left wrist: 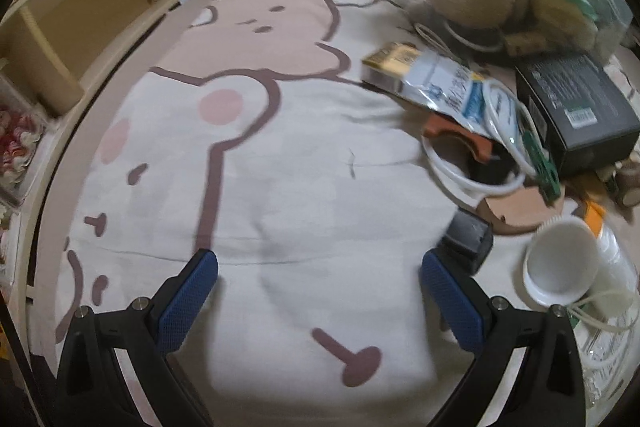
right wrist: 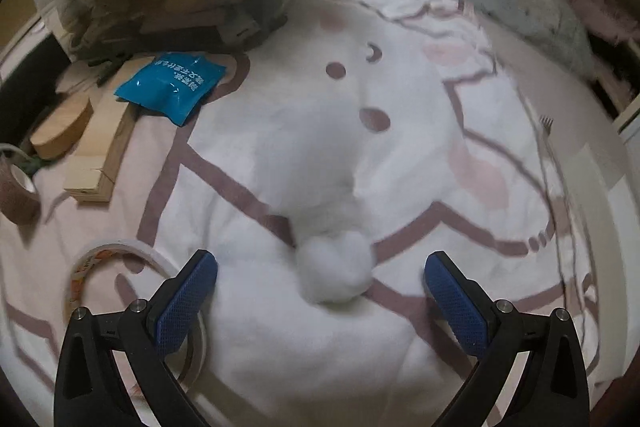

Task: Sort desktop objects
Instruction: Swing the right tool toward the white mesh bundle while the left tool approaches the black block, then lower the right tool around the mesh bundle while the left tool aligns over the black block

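White cotton ball lies on the bear-print blanket, just ahead of the right gripper, whose jaws gape wide and empty; lower them astride it and pinch lightly so it doesn't roll

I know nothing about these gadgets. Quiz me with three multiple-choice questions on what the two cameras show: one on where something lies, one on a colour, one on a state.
1. In the right wrist view, where is the cotton ball?
A. between the fingers of the right hand-held gripper, untouched
B. on the blue packet
C. inside the tape roll

2. What colour are the finger pads?
A. red
B. blue
C. yellow

3. How does the white cup lie in the left wrist view?
A. upright
B. upside down
C. on its side

Answers: 1 A, the ball sits in the gap, clear of both pads. 2 B, both views show blue pads. 3 C, its mouth faces the camera.
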Motion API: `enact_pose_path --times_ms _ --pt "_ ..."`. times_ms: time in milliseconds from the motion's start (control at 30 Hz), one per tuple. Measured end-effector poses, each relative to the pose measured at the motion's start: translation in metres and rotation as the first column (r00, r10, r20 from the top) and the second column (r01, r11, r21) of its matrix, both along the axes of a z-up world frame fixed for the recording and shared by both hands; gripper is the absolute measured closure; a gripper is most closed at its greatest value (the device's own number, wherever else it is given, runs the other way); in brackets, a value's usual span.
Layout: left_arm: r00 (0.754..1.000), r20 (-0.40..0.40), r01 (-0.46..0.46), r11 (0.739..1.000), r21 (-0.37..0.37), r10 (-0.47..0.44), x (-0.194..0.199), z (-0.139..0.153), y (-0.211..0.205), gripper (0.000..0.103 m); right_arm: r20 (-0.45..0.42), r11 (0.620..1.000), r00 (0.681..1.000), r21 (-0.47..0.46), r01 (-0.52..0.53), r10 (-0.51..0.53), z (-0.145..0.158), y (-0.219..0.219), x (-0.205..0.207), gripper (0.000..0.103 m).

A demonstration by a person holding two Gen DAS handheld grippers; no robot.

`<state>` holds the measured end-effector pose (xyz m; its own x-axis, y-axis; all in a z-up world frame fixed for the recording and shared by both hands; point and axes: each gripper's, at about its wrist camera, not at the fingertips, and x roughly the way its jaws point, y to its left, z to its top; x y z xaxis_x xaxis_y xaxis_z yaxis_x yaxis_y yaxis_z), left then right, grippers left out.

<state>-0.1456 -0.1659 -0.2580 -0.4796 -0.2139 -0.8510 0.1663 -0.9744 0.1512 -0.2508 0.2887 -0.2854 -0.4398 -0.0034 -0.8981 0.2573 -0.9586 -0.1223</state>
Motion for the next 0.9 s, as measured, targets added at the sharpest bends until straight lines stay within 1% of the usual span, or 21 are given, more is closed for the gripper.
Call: enact_pose_path --times_ms 67,167,233,333,400,533,633,733,900 --pt "0.999 -0.031 0.010 1.000 0.021 -0.010 0.001 0.007 -0.002 0.000 0.018 0.999 1.000 -0.054 -0.007 0.008 0.009 0.005 0.002 0.000" --pt "0.996 -0.075 0.051 0.998 0.043 -0.048 0.002 0.015 0.001 0.000 -0.031 0.995 0.999 -0.093 -0.047 0.045 0.031 0.006 0.009 0.000" --pt "0.992 -0.088 0.091 0.995 0.033 -0.088 0.002 0.017 0.008 0.000 -0.060 0.992 0.997 -0.119 -0.048 0.041 0.043 0.006 0.010 0.000" --pt "0.986 -0.073 0.150 0.988 0.022 -0.148 -0.001 0.012 0.020 0.000 -0.113 0.986 0.993 -0.164 -0.001 -0.018 0.061 0.010 0.002 0.000" --pt "0.983 -0.057 0.178 0.984 0.017 -0.177 -0.002 0.008 0.026 0.000 -0.133 0.983 0.987 -0.172 0.068 -0.092 0.065 0.016 -0.009 0.000" --pt "0.979 -0.023 0.205 0.979 0.013 -0.204 -0.005 -0.002 0.032 0.000 -0.126 0.965 0.964 -0.154 0.213 -0.233 0.058 0.039 -0.041 0.000" --pt "0.978 -0.004 0.207 0.978 0.018 -0.207 -0.005 -0.008 0.034 0.000 -0.075 0.937 0.941 -0.153 0.315 -0.329 0.046 0.056 -0.064 0.000" --pt "0.978 0.013 0.206 0.978 0.024 -0.206 -0.009 -0.014 0.035 0.000 -0.051 0.930 0.934 -0.120 0.347 -0.354 0.036 0.062 -0.075 0.000" --pt "0.980 0.016 0.198 0.979 0.040 -0.198 -0.011 -0.018 0.033 0.000 -0.025 0.938 0.938 0.012 0.345 -0.345 0.013 0.060 -0.085 0.000"
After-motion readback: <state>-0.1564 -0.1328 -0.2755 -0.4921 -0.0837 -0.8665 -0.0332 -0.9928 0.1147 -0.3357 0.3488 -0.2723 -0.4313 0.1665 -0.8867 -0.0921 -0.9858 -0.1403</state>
